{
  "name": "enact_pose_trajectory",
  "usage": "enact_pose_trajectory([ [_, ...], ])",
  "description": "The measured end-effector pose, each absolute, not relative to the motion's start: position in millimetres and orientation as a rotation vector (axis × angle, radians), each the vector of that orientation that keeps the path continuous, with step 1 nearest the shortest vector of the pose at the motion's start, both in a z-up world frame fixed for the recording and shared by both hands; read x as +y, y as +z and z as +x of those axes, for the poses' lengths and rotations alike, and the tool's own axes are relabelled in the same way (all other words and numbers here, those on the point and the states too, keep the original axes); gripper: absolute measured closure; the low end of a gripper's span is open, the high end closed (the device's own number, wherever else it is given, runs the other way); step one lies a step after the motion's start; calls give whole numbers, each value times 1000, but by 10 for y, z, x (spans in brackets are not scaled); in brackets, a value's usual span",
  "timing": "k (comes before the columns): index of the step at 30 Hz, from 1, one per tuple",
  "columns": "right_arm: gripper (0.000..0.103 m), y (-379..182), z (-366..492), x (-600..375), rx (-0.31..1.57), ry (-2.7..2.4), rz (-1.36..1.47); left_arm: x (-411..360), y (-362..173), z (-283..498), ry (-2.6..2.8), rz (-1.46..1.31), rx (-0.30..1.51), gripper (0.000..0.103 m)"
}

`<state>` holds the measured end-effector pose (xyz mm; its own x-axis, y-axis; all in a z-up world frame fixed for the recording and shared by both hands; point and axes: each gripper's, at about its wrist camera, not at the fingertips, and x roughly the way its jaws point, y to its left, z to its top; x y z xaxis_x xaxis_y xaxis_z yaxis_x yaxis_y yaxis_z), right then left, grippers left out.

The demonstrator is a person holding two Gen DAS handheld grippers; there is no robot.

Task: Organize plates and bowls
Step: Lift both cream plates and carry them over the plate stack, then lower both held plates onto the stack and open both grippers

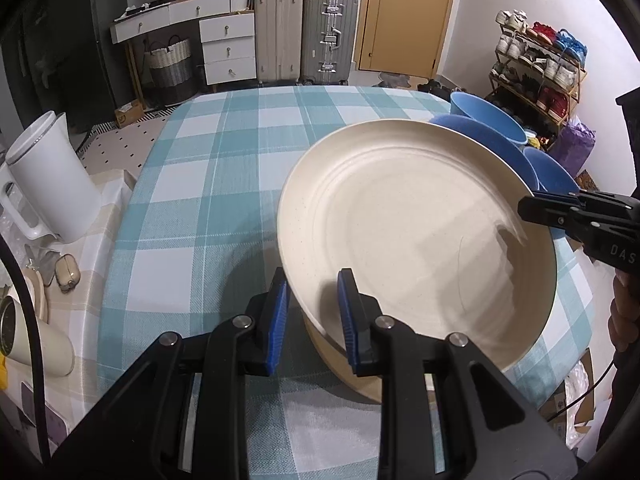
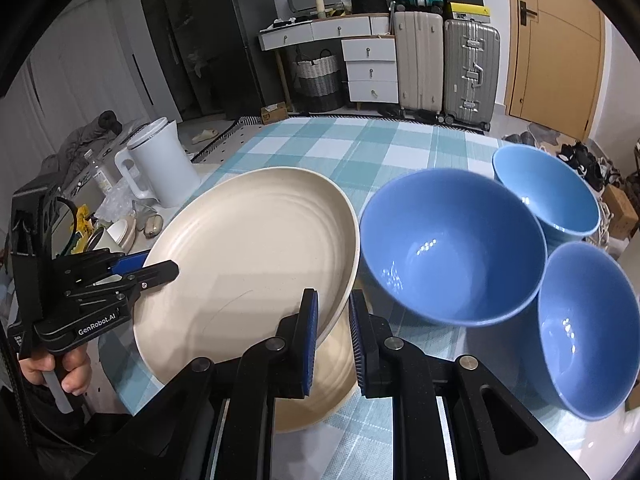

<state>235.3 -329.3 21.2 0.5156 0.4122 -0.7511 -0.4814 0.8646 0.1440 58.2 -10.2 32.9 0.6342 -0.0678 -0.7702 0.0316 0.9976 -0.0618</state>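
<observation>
A cream plate (image 1: pixel 416 232) is held tilted above a second cream plate (image 1: pixel 352 372) that lies on the checked tablecloth. My left gripper (image 1: pixel 314 312) is shut on the upper plate's near rim. My right gripper (image 2: pixel 333 336) is shut on the opposite rim of the same plate (image 2: pixel 256 248); it shows in the left wrist view (image 1: pixel 532 210) at the right. The lower plate (image 2: pixel 320 392) peeks out below. Three blue bowls (image 2: pixel 452 244), (image 2: pixel 548 192), (image 2: pixel 588 324) stand upright to the right of the plates.
A white kettle (image 1: pixel 52 176) and small items stand on a side surface left of the table (image 1: pixel 224 184). Suitcases, drawers and a door are at the back. A shoe rack (image 1: pixel 540 72) stands at the far right.
</observation>
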Motion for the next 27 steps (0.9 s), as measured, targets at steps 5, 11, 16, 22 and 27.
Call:
enact_pose_trajectory([
  [5, 87, 80, 2298, -3298, 881, 522, -73, -122, 245, 582, -49, -19, 882, 82],
  [11, 87, -59, 2261, -3333, 894, 507, -43, -169, 170, 574, -49, 8, 879, 82],
  [16, 87, -166, 2214, -3353, 905, 492, -42, -240, 105, 559, -47, 43, 868, 82],
  [22, 87, -271, 2151, -3334, 907, 469, -63, -284, 15, 558, -41, 71, 870, 82],
  [27, 87, -341, 2142, -3322, 915, 454, -71, -335, -45, 549, -39, 91, 872, 82],
])
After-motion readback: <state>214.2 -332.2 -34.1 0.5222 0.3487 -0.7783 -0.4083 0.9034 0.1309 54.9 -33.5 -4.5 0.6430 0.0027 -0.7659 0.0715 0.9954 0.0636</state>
